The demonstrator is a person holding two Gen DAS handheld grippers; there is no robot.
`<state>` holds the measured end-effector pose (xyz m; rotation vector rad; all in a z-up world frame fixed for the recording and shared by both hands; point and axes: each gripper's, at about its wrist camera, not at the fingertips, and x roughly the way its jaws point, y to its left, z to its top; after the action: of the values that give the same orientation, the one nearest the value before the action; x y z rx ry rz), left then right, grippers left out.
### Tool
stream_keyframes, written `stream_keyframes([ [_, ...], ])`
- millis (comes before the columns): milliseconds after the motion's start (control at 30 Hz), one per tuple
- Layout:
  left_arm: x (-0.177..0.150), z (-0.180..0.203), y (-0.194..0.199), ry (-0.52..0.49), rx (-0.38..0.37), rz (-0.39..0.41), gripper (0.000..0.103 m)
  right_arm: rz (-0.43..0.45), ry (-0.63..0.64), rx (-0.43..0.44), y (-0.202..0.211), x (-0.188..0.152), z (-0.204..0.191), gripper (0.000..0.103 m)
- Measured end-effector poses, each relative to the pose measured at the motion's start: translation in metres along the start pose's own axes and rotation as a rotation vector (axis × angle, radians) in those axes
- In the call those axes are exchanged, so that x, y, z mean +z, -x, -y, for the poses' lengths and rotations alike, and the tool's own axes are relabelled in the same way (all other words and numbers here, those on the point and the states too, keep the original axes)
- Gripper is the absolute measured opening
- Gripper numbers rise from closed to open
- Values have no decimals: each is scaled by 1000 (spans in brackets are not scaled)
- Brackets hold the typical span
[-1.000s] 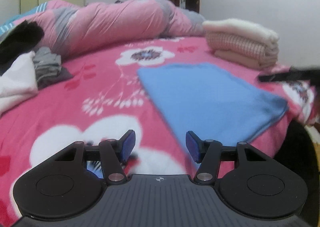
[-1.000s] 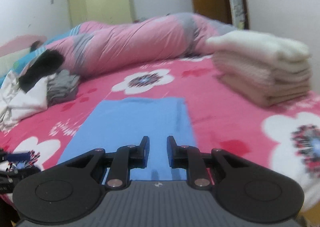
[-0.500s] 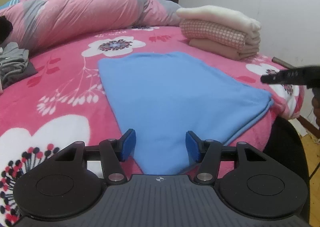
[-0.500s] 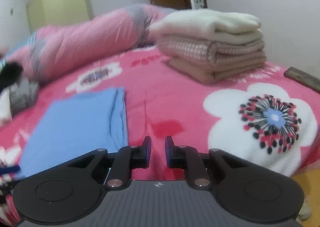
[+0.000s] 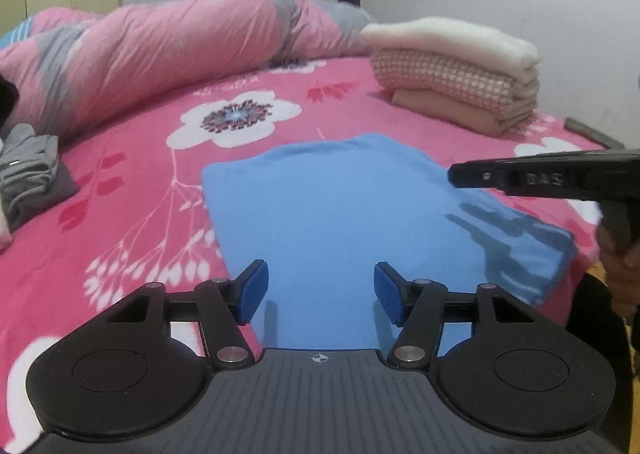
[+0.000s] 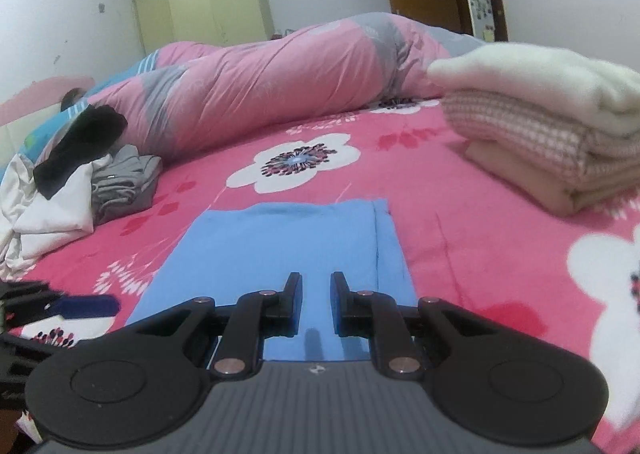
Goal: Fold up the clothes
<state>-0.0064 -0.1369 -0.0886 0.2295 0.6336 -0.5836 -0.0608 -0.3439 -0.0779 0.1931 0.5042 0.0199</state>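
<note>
Cloth: blue cloth [image 5: 340,209] folded flat on bed [image 5: 132,189], near the front edge, closer to the right front corner; a fold seam runs along its right side in right view [image 6: 304,242].
Left tool [image 5: 319,292]: fingers wide apart, nothing held, over the near edge of the cloth.
Right tool [image 6: 316,304]: fingers close, small gap between, nothing gripped, low over the cloth's near end; seen side-on in left view [image 5: 532,175] above the cloth's right part, hand [image 5: 622,254] on the grip.
Stack: three folded items [image 5: 456,69] toward the right back edge.
Pile: unfolded clothes [image 6: 76,181] at left edge.
Duvet: pink-grey roll [image 5: 168,53] along back edge.
</note>
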Motion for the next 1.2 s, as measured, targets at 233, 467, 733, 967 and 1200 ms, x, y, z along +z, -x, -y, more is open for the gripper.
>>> stream_keyframes([
  [233,18,-1,-45,50,38,-130,72,-101,34,-36,-38,0,15,13],
  [467,19,-3,-45,78,42,-151,79,-58,66,-158,-28,30,26,15],
  [733,27,0,-49,104,64,-197,81,-189,95,20,-98,58,10,15],
  [967,27,1,-50,105,69,-212,83,-213,123,-97,-119,68,16,15],
  [1200,28,3,-50,105,76,-220,84,-245,169,207,-145,82,-31,15],
])
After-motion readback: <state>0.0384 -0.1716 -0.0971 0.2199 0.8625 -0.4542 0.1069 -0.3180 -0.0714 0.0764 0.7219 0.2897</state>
